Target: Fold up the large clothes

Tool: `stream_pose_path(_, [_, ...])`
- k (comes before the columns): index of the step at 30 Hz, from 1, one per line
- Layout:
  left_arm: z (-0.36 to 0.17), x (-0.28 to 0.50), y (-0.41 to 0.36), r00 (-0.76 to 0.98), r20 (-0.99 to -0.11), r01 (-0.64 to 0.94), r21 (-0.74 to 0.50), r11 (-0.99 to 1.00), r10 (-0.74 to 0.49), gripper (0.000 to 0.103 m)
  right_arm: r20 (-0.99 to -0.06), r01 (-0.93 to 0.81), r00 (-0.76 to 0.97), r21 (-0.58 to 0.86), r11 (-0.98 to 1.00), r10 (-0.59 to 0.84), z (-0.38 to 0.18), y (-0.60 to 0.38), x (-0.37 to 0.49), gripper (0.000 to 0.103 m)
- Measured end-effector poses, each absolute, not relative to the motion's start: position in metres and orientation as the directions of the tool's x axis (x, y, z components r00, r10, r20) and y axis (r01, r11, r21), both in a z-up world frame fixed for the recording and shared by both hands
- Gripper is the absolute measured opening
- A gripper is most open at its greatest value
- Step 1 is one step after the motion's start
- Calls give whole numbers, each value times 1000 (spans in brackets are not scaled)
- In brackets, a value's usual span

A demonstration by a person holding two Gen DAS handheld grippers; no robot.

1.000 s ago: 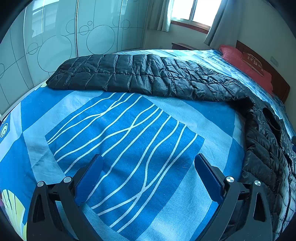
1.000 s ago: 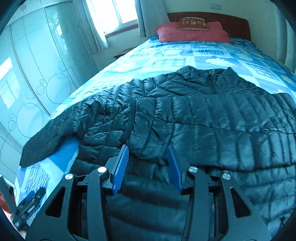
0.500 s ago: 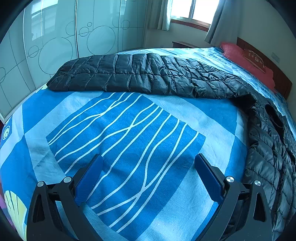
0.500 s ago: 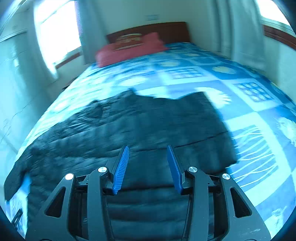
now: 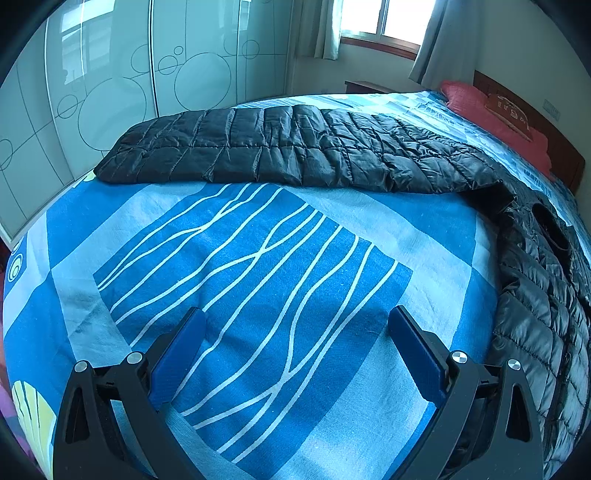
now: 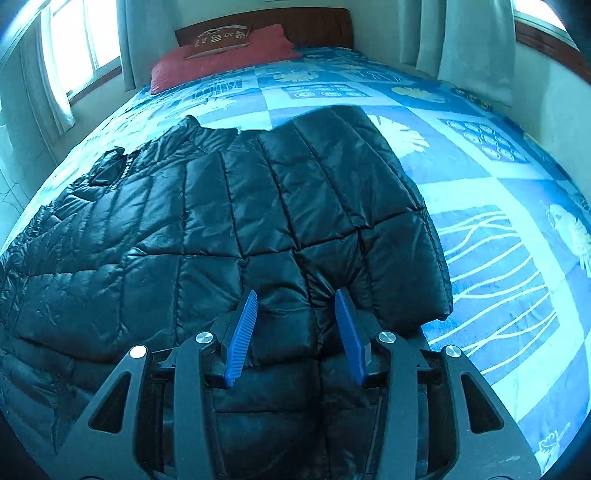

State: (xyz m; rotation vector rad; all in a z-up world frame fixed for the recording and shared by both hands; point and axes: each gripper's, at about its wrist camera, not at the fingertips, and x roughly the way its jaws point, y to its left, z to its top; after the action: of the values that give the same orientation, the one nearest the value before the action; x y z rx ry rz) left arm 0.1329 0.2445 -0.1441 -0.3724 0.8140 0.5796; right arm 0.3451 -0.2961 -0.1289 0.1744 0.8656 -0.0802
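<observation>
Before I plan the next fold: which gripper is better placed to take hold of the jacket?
Right. The right gripper hangs directly over the black jacket, jaws apart, near its edge. The left gripper hangs wide open over bare bedsheet, the sleeve well ahead.

The jacket lies spread on the bed, its collar end toward the pillow and headboard. In the left wrist view one sleeve stretches across the bed toward the wardrobe, bare bedspread before it. The left hand-held gripper hangs over that bedspread; the right hand-held gripper is over the jacket's hem.
</observation>
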Motion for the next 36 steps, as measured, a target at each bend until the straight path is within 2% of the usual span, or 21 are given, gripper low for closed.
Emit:
stream_pose_path(8, [-145,134,243,542,-767,-614,-84,785,343,98,-742,139,670,146,979,16,-111,-295,373,44])
stream_pose_path(13, [-145,135,242,539,-767,-615,-77,785,347,98,-787,145,617,106,984,-7,-137,-292,395,44])
stream_pose_path(17, [-145,136,242,539,-767,-615,-77,785,347,98,-775,134,631,65,989,-35,-131,-284,391,44])
stream_pose_path(24, [-145,136,242,538,-767,-615,-76,785,348,98,-722,104,691,158,982,43,-110,-269,355,44])
stream_pose_path(31, [-145,136,242,539,-767,-615,-77,785,347,98,-770,80,635,135,988,54,-134,-251,357,45])
stream_pose_path(36, [-145,136,242,539,-768,-615,-76,785,347,98,-765,88,640,166,982,72,-140,-254,356,46])
